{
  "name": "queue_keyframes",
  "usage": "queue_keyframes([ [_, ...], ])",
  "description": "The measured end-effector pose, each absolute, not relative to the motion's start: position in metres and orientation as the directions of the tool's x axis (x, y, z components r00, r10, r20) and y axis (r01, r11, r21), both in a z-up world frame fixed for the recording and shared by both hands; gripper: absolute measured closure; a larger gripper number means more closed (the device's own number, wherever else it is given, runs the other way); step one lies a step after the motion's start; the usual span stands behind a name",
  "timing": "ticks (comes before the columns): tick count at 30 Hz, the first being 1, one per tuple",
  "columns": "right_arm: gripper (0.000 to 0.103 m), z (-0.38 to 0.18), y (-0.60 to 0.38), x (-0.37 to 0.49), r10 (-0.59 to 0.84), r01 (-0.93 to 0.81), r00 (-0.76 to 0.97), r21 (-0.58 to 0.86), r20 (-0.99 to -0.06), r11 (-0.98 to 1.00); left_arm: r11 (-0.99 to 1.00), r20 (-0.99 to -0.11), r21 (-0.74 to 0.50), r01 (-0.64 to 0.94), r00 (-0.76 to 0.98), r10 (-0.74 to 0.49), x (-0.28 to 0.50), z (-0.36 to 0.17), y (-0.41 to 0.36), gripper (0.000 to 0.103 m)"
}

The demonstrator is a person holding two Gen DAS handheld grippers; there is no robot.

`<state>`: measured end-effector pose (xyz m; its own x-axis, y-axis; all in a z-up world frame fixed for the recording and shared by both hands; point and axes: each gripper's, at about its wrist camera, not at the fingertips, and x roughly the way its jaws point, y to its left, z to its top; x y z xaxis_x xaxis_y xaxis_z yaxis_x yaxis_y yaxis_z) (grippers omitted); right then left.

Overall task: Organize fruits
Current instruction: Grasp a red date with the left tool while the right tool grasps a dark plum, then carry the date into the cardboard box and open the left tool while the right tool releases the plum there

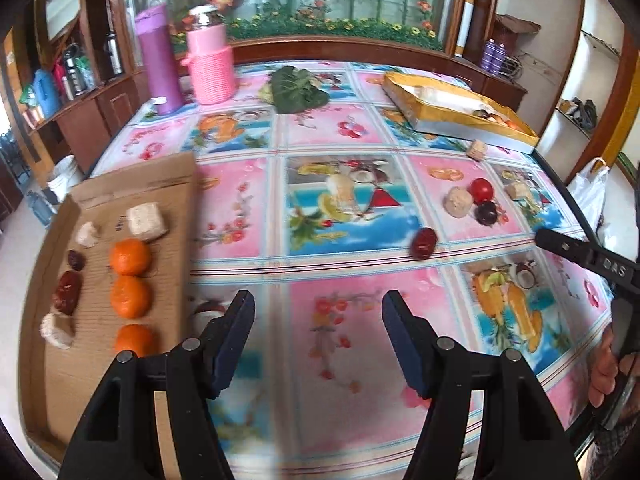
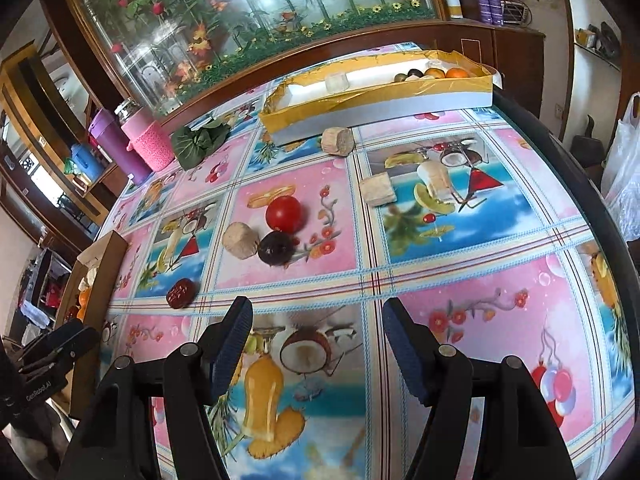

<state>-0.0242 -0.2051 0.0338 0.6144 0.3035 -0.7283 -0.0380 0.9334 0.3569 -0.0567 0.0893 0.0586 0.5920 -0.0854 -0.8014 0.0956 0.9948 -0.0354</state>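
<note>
Black left gripper and right gripper both gape wide, empty, above the floral vinyl worktop. Beyond lies a wrinkled dark-red date, then a glossy red tomato touching a dark purple plum.

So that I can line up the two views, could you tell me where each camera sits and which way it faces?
Left wrist: on the left hand-held gripper, open, facing across the table; cardboard tray at left, the right hand-held gripper entering at the right edge.
Right wrist: on the right hand-held gripper, open, facing the yellow box.
Shared: tomato, date.
</note>
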Motion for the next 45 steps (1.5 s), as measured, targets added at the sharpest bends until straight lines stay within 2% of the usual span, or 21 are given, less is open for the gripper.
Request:
queue_keyframes([
  [5,0.032,0.034,-0.184,0.0,0.281,-0.078,0.616,0.297,-0.736,0.952,0.982,-0.81,-0.067,0.178,0.565,-0.157,-0.034,0.043,0.057,0.038],
  [9,0.046,0.027,-0.165,0.019,0.246,-0.107,0.614,0.229,-0.75,0.967,0.973,-0.824,-0.072,0.217,0.537,-0.181,-0.012,0.027,0.037,0.038],
  [17,0.049,0.018,-0.153,0.03,0.225,-0.124,0.611,0.189,-0.759,0.974,0.956,-0.813,-0.083,0.281,0.536,-0.228,0.002,0.017,0.014,0.045],
  [18,0.052,0.018,-0.153,0.031,0.223,-0.125,0.613,0.186,-0.758,0.975,0.956,-0.809,-0.07,0.285,0.545,-0.221,0.002,0.016,0.013,0.052],
  [19,0.054,0.018,-0.152,0.031,0.218,-0.124,0.616,0.18,-0.757,0.976,0.959,-0.804,-0.033,0.282,0.563,-0.194,0.001,0.015,0.01,0.064],
  [20,0.058,0.018,-0.151,0.031,0.211,-0.124,0.619,0.171,-0.756,0.977,0.961,-0.8,0.008,0.278,0.579,-0.161,0.0,0.015,0.007,0.072],
  [21,0.06,0.018,-0.15,0.031,0.209,-0.127,0.621,0.167,-0.755,0.978,0.96,-0.794,0.034,0.279,0.591,-0.143,-0.001,0.015,0.006,0.083],
  [23,0.076,0.018,-0.148,0.03,0.227,-0.143,0.62,0.176,-0.751,0.974,0.96,-0.796,0.029,0.28,0.587,-0.147,-0.001,0.015,0.006,0.083],
  [24,0.077,0.018,-0.147,0.03,0.242,-0.154,0.616,0.186,-0.75,0.97,0.961,-0.798,0.026,0.277,0.584,-0.147,-0.001,0.016,0.007,0.083],
  [30,0.077,0.024,-0.142,0.02,0.235,-0.16,0.624,0.172,-0.745,0.972,0.965,-0.782,-0.024,0.26,0.597,-0.18,-0.018,0.034,0.026,0.083],
  [37,0.077,0.048,-0.135,-0.006,0.283,-0.195,0.642,0.206,-0.712,0.959,0.977,-0.742,-0.119,0.176,0.638,-0.206,-0.044,0.066,0.086,0.082],
  [41,0.077,0.065,-0.113,-0.019,0.328,-0.249,0.643,0.216,-0.692,0.944,0.987,-0.729,-0.14,0.074,0.667,-0.153,-0.058,0.075,0.134,0.082],
  [45,0.077,0.079,-0.078,-0.032,0.4,-0.33,0.619,0.238,-0.676,0.913,0.99,-0.732,-0.126,-0.068,0.68,-0.047,-0.071,0.074,0.189,0.082],
])
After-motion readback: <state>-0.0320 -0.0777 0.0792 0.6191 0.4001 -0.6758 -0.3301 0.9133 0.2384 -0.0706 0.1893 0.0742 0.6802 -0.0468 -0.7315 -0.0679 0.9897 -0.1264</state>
